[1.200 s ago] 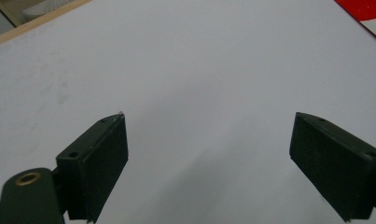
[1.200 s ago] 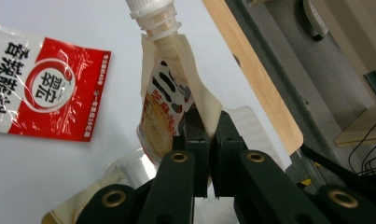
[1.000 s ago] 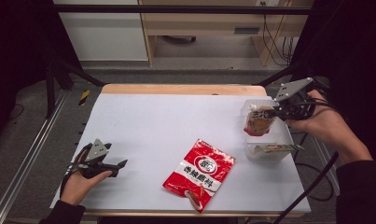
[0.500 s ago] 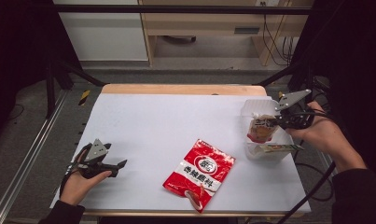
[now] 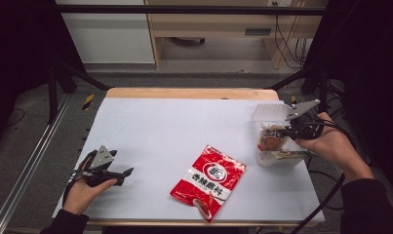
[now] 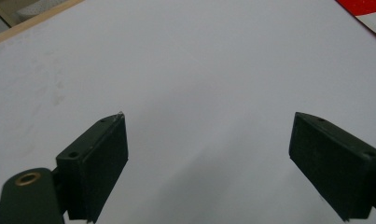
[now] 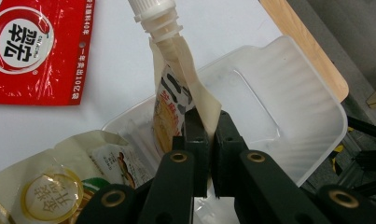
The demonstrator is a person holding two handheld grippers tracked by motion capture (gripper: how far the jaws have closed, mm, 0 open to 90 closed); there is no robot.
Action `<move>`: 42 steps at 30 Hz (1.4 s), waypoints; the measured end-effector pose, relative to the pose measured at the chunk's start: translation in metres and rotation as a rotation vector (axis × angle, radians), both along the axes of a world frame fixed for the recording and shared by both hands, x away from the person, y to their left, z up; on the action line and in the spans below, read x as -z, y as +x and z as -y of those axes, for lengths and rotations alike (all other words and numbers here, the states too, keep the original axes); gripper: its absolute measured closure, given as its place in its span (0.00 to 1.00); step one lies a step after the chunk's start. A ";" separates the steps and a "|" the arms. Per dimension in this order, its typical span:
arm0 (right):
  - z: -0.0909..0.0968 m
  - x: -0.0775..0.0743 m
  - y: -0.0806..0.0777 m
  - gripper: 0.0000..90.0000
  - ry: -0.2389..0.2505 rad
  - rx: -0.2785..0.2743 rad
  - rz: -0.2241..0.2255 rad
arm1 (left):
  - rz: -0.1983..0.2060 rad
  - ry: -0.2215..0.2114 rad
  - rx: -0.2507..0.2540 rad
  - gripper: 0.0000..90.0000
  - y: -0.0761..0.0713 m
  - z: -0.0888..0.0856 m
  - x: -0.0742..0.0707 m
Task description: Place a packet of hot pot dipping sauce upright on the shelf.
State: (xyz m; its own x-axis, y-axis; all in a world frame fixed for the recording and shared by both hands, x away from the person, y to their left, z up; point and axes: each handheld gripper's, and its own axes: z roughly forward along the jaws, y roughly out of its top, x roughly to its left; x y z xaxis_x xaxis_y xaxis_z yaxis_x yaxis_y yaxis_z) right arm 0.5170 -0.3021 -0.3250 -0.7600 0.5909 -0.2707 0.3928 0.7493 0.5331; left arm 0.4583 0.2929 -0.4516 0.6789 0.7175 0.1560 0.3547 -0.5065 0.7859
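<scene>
Pouch (image 7: 176,100): soft, light, spouted, slick film. Right hand-held gripper (image 7: 208,133) pinches its flat side seam over the tub (image 7: 288,93) at the bench's right edge; left (image 6: 209,154) spread, idle.

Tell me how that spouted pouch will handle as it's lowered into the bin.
Probably floppy: the pouch creases where the right gripper pinches its thin edge. Likely to swing, hanging spout-first. It may slump over in the bin rather than stand.
</scene>
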 end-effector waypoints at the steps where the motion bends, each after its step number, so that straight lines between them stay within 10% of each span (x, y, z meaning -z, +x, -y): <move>1: 0.000 0.001 0.000 0.97 0.001 -0.002 -0.003 | -0.001 0.001 0.001 0.13 0.000 0.000 0.000; 32: -0.003 0.014 0.000 0.94 -0.010 -0.009 -0.025 | -0.008 0.014 0.011 0.13 -0.001 0.003 0.001; 42: -0.005 -0.004 -0.010 0.61 0.035 0.047 0.043 | -0.014 0.014 0.004 0.13 0.000 0.001 0.003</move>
